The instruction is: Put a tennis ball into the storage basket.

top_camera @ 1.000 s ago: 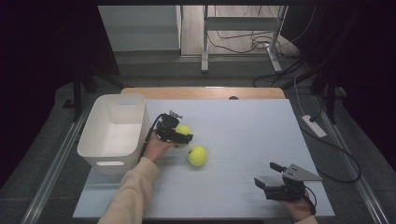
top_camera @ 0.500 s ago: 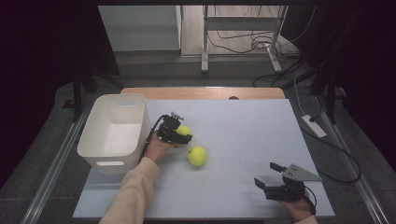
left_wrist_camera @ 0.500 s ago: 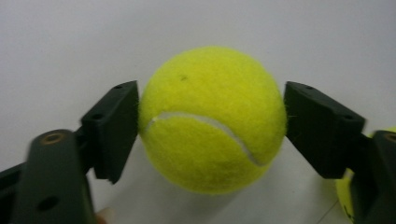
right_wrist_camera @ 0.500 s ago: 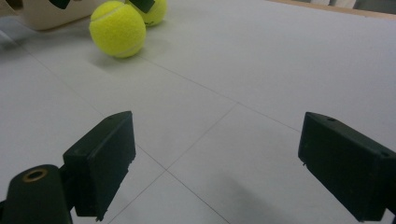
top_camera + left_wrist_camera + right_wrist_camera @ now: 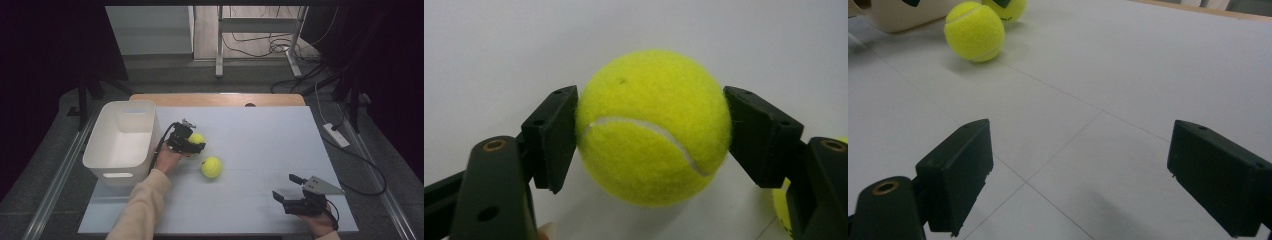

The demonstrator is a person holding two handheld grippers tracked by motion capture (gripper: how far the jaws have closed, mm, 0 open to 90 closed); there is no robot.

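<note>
A yellow tennis ball (image 5: 654,125) sits squeezed between the black pads (image 5: 556,130) of my left gripper (image 5: 651,135), whose jaws have just been closing onto it. In the high view this gripper (image 5: 195,143) and its ball (image 5: 197,138) are just right of the white bin (image 5: 95,150), low over the table. A second tennis ball (image 5: 211,167) lies loose a little nearer the front. My right gripper (image 5: 283,185) rests at the front right, open, with bare table between its jaws (image 5: 1083,170). It faces the loose ball (image 5: 974,31).
The white bin stands at the table's left side with nothing seen inside it. A wooden strip (image 5: 215,99) runs along the far edge of the white table top (image 5: 260,135). Cables and a power strip (image 5: 336,135) lie on the floor to the right.
</note>
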